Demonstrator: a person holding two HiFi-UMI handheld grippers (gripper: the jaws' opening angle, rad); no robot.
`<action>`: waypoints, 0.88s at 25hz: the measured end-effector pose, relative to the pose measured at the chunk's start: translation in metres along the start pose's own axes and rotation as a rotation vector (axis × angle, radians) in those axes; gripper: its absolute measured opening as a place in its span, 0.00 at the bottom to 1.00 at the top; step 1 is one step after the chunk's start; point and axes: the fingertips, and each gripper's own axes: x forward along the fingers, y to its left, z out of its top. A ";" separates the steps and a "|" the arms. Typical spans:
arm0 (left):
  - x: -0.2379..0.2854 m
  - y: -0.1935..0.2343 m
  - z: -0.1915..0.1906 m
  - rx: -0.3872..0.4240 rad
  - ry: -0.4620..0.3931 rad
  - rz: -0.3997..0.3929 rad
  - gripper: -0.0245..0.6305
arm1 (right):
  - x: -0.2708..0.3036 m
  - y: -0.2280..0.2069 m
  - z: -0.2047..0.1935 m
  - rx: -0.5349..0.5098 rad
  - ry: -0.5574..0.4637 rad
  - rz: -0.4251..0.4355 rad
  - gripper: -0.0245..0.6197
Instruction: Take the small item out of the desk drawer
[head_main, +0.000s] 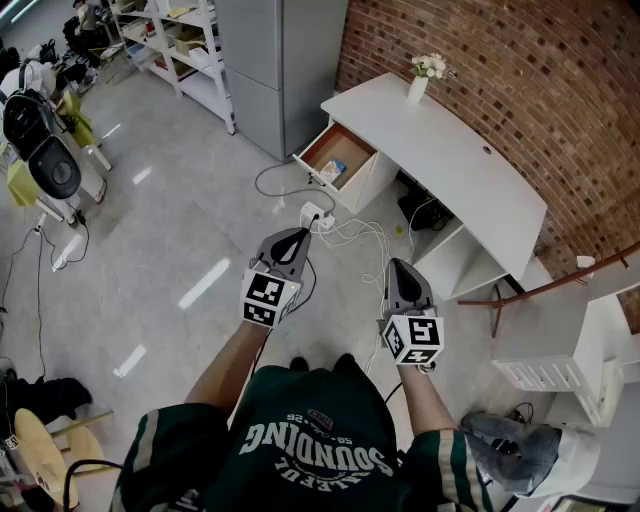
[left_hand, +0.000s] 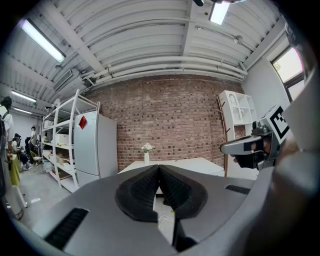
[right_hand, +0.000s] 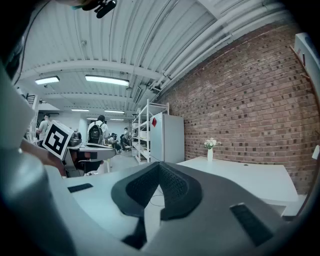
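The task is only just getting under way: the person is standing well apart from the white desk (head_main: 440, 150), facing it across bare floor, and nothing is being reached for yet. The drawer (head_main: 347, 143) at the desk's left end is already hanging pulled out, so opening it is not looking like a step left to do. The small item (head_main: 331, 172), a little blue and yellow thing too small to name, is lying inside that drawer toward its front, untouched. The left gripper (head_main: 297, 236) is being held clenched with nothing between its jaws, and the right gripper (head_main: 398, 264) is likewise being carried with its jaws pressed together and empty, both pointing toward the desk and far short of it. By my judgement, nearly everything is remaining: closing in on the desk, parting one gripper's jaws, pinching the item and lifting it clear of the drawer.
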 end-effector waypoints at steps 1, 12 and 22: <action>0.001 -0.001 0.001 0.000 0.002 -0.002 0.06 | -0.001 -0.001 0.002 0.008 -0.012 0.002 0.07; 0.005 -0.003 -0.002 0.001 0.017 -0.024 0.06 | 0.001 0.000 0.000 0.032 -0.018 0.013 0.07; 0.007 0.002 0.001 -0.005 0.011 -0.027 0.06 | 0.009 0.001 0.000 0.032 -0.009 0.009 0.08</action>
